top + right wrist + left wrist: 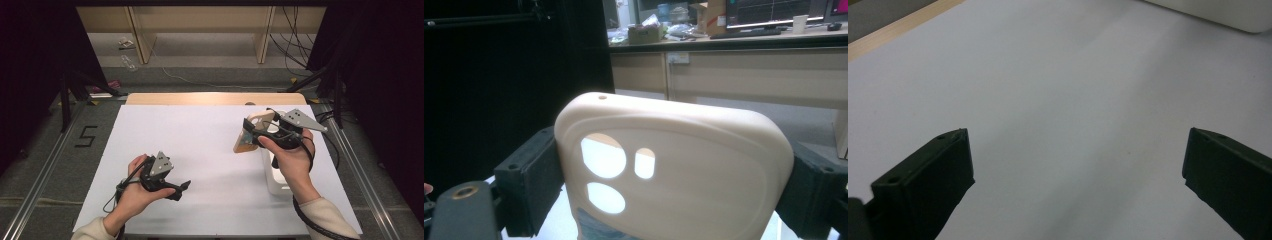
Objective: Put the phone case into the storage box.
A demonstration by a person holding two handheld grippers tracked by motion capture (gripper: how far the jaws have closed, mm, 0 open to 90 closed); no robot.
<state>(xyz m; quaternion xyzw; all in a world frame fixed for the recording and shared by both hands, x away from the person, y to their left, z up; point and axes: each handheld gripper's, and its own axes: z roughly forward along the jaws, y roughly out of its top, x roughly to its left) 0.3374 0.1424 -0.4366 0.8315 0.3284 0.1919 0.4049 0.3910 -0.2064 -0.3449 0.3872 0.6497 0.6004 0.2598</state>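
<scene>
From the high view, my right claw (pixel 254 131) is raised above the right half of the worktop (pixel 210 150), pinching a cream phone case (pixel 248 134) by its two long edges. In that view the case appears edge-on and tilted, with a tan face turned to the left; its cut-outs cannot be read there. A white stand (pixel 274 177) sits on the worktop directly below my right hand (pixel 292 157).

The right gripper view supplies what the high view lacks. The phone case (pixel 684 170) stands upright between my two jaws, each pad pressed flat against one side edge. The case is matt cream with rounded corners, a raised border following its outline, and a small hole near the top edge. Three camera openings are cut in the upper left area: two round ones stacked, and one smaller rounded slot beside the upper one. Light passes through them. Behind the case are a desk and a dark curtain.

My left claw (pixel 181 189) rests low near the front left of the worktop, well apart from the case. In the left gripper view my left claw (pixel 1075 165) is spread wide with bare white surface between the jaws, and a corner of a white object (pixel 1218 12) shows at the top right.
</scene>
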